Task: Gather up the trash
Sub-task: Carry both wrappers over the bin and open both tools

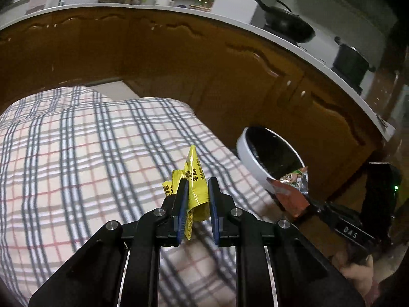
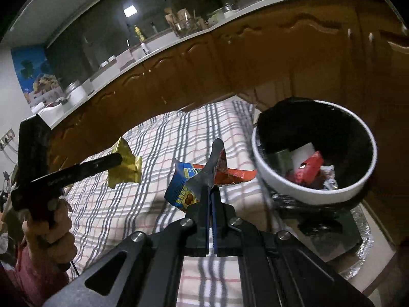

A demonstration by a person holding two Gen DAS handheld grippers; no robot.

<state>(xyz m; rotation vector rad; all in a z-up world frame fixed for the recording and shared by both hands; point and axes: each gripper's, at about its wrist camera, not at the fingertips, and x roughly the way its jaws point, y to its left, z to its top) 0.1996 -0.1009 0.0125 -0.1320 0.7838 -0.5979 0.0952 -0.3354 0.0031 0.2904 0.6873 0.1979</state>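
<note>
My left gripper [image 1: 197, 184] is shut on a crumpled yellow wrapper [image 1: 194, 179], held above the checked tablecloth [image 1: 76, 153]; it also shows in the right wrist view [image 2: 125, 165]. My right gripper [image 2: 211, 189] is shut on a blue and red snack wrapper [image 2: 196, 179], held just left of the white trash bin [image 2: 281, 179]. In the left wrist view that wrapper [image 1: 291, 189] hangs at the rim of the bin [image 1: 249, 158]. The bin holds several wrappers [image 2: 309, 168] in a black liner.
Brown kitchen cabinets [image 1: 179, 58] with a white counter stand behind the table. A black wok [image 1: 286, 23] and a pot [image 1: 351, 62] sit on the counter. The bin stands on a foil-covered surface [image 2: 358, 250] beside the table's right edge.
</note>
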